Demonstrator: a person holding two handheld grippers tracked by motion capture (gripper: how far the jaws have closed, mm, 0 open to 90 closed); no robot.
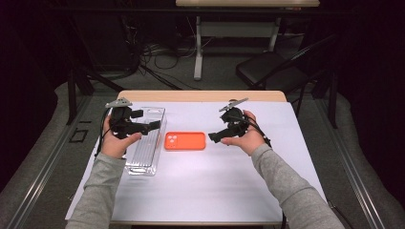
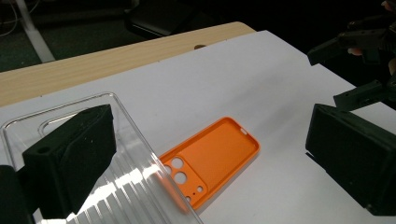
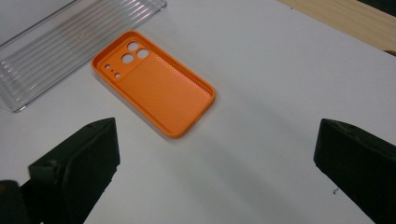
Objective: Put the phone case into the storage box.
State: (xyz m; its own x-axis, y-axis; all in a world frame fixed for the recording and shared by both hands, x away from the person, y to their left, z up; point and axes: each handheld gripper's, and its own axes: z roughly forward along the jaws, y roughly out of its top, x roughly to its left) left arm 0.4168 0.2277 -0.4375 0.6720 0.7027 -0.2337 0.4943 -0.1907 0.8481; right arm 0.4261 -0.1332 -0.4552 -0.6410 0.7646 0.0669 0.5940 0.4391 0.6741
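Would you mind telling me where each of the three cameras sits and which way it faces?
High view: above the person's side, looking forward and down on the table; forearms, left gripper and right gripper show.
Left gripper view: rides the left gripper, over the clear tray toward the orange phone case; own open jaws show.
Right gripper view: rides the right gripper, facing down at the case; own open jaws show.
Shared: case and tray appear in all three.

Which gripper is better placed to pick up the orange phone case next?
Right, probably. The right gripper is open and pointed at the orange phone case, which lies clear ahead of its jaws. The left gripper hangs over the clear tray.
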